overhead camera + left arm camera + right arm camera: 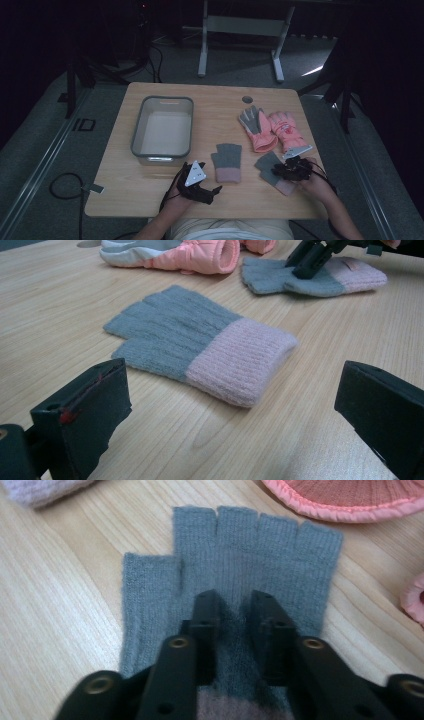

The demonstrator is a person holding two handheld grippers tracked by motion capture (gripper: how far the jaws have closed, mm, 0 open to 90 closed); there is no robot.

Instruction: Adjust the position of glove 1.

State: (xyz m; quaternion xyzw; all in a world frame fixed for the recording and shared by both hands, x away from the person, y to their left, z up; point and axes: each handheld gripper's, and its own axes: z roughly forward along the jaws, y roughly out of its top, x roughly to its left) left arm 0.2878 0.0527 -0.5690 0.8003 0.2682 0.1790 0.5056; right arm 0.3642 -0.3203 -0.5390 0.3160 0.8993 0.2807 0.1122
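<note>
Crowding the right tool (286, 169) on its grey mitten (235, 570): pink ski gloves (272, 131).

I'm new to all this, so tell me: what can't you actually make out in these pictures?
- Grey knit glove: right gripper view, the right gripper covers its palm; whether the pads pinch the fabric is unclear.
- Its pink cuff: cut off by the bottom edge.
- Pink ski gloves: high view, label print too small.
- Bin: contents dim.

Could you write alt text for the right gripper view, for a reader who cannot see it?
The right tool presses its two black jaws, nearly together, down on a grey knitted fingerless glove lying flat on the wooden table, pinching a fold of knit between them. The edge of a pink glove cuff lies beyond the fingertips.
</note>
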